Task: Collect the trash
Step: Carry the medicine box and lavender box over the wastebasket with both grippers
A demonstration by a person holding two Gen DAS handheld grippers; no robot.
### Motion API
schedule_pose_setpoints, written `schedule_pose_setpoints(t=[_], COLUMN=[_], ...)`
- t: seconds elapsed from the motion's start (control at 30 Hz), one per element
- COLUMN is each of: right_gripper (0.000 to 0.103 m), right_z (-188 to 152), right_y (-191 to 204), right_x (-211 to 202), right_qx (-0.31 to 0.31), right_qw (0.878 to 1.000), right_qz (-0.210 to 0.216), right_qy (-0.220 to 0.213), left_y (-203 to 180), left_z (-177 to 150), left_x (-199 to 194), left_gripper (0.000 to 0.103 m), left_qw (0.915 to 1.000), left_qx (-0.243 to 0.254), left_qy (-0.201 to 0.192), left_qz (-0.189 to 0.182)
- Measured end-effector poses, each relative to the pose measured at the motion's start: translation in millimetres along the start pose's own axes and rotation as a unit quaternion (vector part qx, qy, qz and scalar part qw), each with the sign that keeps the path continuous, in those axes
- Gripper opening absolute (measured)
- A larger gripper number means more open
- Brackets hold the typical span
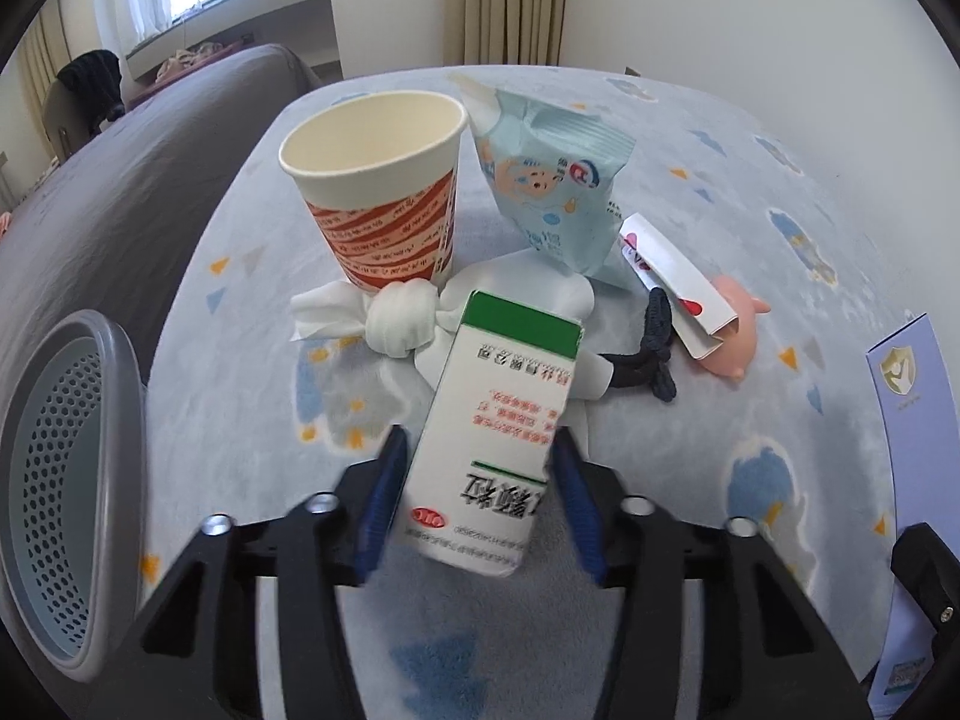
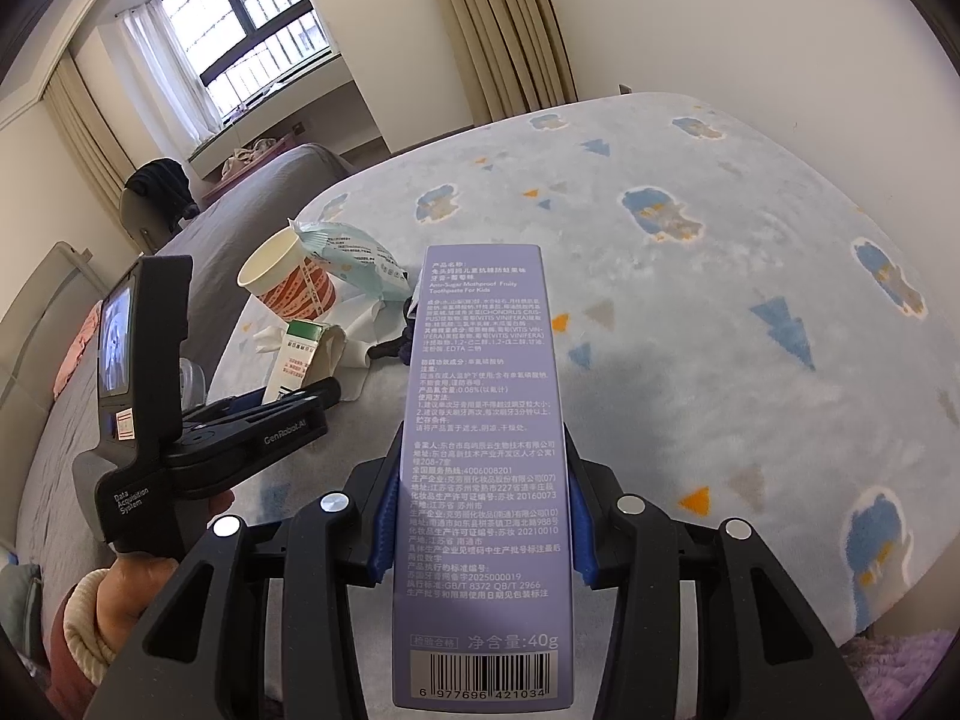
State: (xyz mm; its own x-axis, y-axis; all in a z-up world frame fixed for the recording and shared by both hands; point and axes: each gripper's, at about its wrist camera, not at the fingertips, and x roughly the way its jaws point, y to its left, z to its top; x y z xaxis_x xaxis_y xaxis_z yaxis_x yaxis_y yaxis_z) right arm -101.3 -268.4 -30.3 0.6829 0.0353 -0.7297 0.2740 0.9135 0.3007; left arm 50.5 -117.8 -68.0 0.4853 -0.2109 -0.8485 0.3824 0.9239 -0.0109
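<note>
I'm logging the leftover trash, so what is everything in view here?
paper cup: one, white with red stripes, upright on the bed
wipes packet: one, pale blue, right of the cup
tissue: one, white, crumpled before the cup
medicine box: one, white and green, in the left tongs
toothpaste box: one, lilac, in the right tongs
small carton: one, white and red, on a pink toy
hair tie: one, dark blue, beside the carton
basket: one, grey, far left
left tongs: black, blue pads
right tongs: black, blue pads
</note>
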Motion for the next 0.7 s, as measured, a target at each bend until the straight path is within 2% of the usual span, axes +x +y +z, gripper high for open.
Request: schedule_pose_setpoints(t=[0.17, 0.4, 0.7], right_gripper=[0.043, 0.043, 0.043], right_z=[-1, -5, -7], right_y=[1, 10, 46], right_x=[0, -2, -5], right_qx=[-0.001, -0.016, -0.053], right_qw=[1.000, 1.000, 0.999], right_qz=[0.001, 0.000, 0.011], right_qy=[0.000, -0.004, 0.000], left_y=[3, 15, 64], left_z=[-4, -18, -40], left_x=[-11, -49, -103], left_gripper=[0.040, 0.040, 0.040], left_qw=[0.9999, 0.9992, 0.9960], left_qx=[-0.004, -0.011, -0.041], left_qy=[-0.009, -0.039, -0.071], left_qz=[-0.001, 0.008, 0.036])
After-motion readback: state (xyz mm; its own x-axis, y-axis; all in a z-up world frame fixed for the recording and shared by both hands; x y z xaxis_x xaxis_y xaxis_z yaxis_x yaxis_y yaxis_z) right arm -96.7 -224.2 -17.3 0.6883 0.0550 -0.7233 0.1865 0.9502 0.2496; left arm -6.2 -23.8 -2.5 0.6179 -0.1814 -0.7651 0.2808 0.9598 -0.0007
